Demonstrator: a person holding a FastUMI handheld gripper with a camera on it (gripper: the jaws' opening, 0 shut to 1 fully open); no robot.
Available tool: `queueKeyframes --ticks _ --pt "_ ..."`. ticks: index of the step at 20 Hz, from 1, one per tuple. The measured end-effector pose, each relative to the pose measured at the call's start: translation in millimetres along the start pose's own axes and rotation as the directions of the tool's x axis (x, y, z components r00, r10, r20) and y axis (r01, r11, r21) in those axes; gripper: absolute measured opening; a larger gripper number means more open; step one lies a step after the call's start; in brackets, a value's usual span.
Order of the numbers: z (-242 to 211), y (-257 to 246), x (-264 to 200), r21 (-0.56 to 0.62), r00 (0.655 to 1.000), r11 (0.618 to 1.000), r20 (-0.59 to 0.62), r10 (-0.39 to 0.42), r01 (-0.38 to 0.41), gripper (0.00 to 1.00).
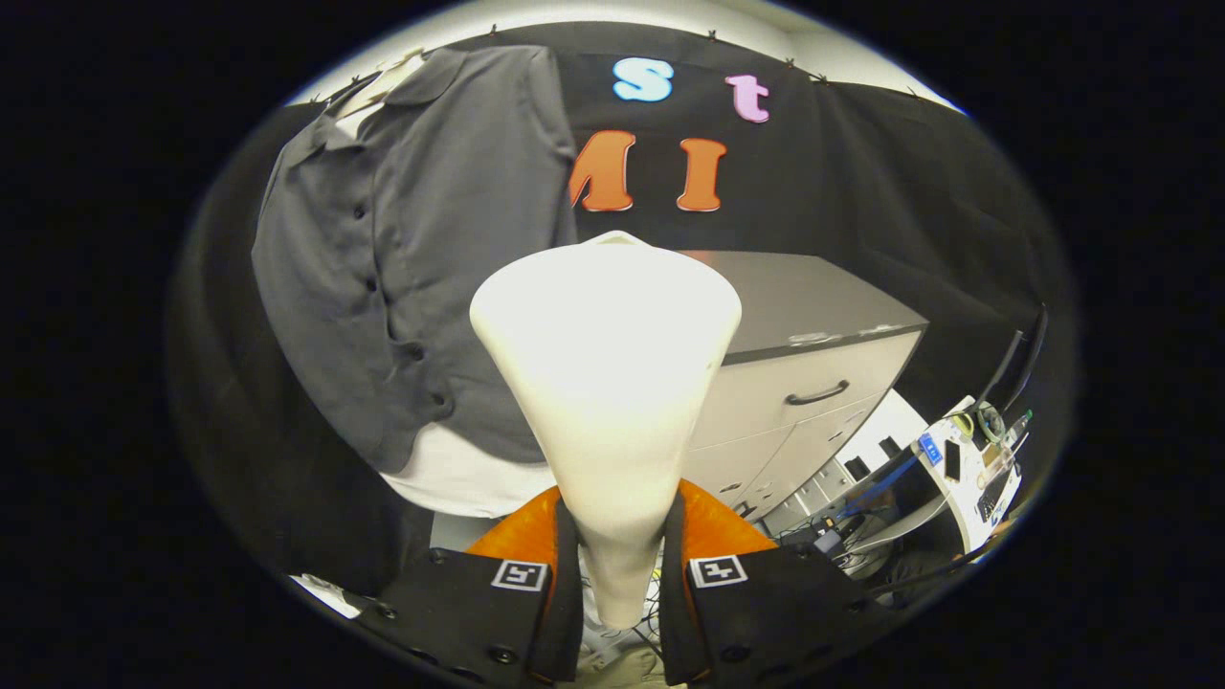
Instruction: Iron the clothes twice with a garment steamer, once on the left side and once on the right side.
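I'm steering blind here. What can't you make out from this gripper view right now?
- Steamer face and nozzle: turned away, its own back hides them; the claw is shut on its neck.
- Shirt, lower right part: covered by the steamer head.
- Gap between steamer and shirt: cannot tell.
- Desk clutter beyond the cabinet: too small.

The gripper (pixel 617 565) has both fingers pressed against the narrow neck of the garment steamer (pixel 608 383), which rises between them and widens ahead of them. Beyond the steamer and to its left, the shirt (pixel 412 277) hangs against the booth wall, over a second garment (pixel 459 478) whose hem shows below it. Behind the steamer and to its right stands a drawer cabinet (pixel 813 354); further right, near the floor, sits a cluttered desk (pixel 976 459), with cables (pixel 842 536) between it and the cabinet.
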State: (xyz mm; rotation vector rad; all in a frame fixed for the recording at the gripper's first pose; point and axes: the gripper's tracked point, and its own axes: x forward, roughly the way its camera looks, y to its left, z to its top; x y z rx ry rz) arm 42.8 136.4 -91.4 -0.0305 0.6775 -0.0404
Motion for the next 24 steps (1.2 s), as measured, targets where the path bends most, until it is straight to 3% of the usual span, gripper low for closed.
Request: queueKeyframes --ticks 6,13,24 --pt "69 -69 -40 0.022 0.992 1.0 0.121 -0.017 0.014 0.4" --pt "127 -123 -76 0.024 0.97 0.999 0.243 0.024 -0.031 0.4" --pt "186 -135 -108 -0.047 0.914 0.987 0.373 0.16 -0.154 0.4"
